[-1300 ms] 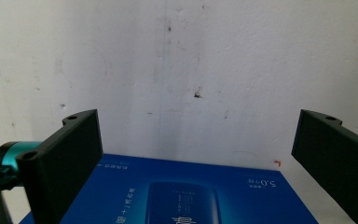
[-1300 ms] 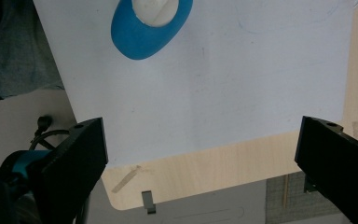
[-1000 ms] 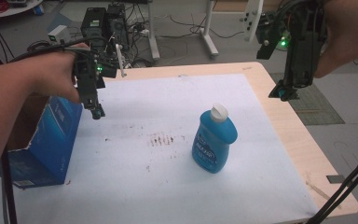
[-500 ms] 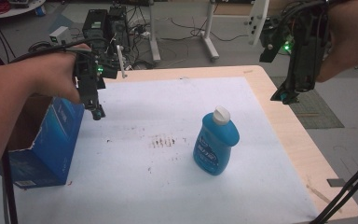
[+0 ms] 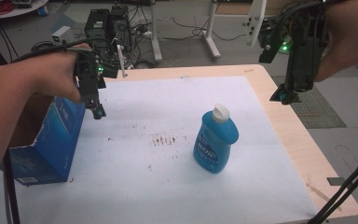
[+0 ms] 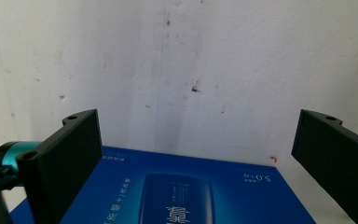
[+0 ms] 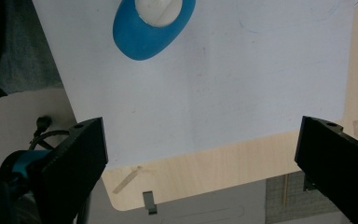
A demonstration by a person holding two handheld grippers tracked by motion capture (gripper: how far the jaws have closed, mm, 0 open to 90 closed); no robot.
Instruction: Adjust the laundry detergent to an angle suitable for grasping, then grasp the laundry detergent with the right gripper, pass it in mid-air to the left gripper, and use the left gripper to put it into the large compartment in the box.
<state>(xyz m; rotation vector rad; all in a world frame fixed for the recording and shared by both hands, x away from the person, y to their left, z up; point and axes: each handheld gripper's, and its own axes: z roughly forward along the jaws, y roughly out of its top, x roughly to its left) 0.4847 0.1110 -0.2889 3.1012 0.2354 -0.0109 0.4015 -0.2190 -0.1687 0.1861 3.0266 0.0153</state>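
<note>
- The table [image 5: 279, 121], under a white sheet, carries two blue things, well apart.
- The blue carton [image 5: 46, 144] stands at nine o'clock on the table's edge, top flap torn open; stiff card, probably light, best pinched across its narrow sides.
- The blue bottle [image 5: 215, 142] stands upright near centre, white cap on; slick plastic, likely weighty with liquid, so I'd grip the body below the cap.
- The left gripper [image 5: 98, 112] hangs above the carton, jaws spread, empty.
- The right gripper [image 5: 286, 97] hovers at two o'clock, jaws wide, empty.
</note>
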